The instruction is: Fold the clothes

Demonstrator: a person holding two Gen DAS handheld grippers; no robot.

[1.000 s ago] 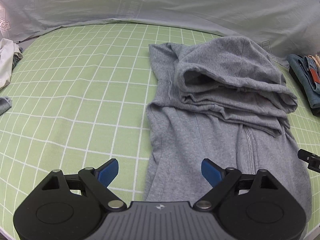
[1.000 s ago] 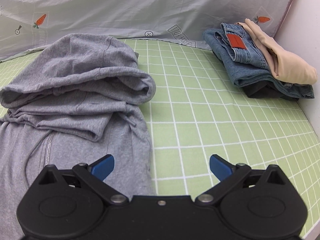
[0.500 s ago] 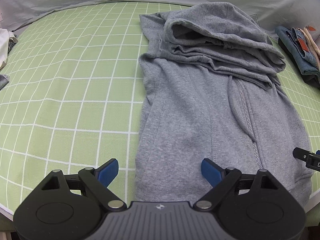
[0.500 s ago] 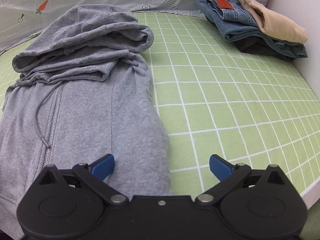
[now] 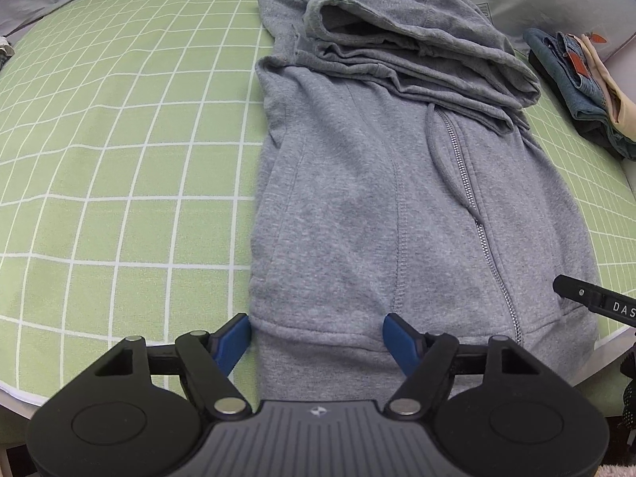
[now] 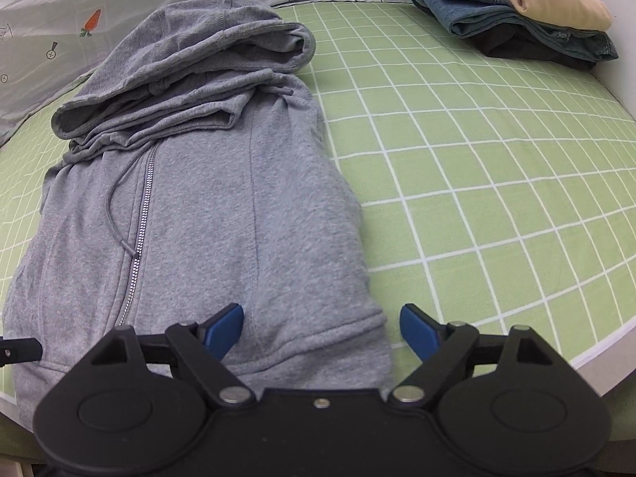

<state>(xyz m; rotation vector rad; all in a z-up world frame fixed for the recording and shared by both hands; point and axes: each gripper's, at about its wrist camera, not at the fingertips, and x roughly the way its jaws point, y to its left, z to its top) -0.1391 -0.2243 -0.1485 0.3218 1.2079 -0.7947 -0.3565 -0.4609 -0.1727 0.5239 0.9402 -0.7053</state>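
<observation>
Grey hoodie lies flat on the green checked sheet. Left gripper and right gripper are closing over its hem corners (not yet pinching); a shallow bite may catch only one layer.

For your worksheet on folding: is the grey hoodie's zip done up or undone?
Done up: on the grey hoodie the zip runs closed from hem to hood, both fronts meeting.
</observation>
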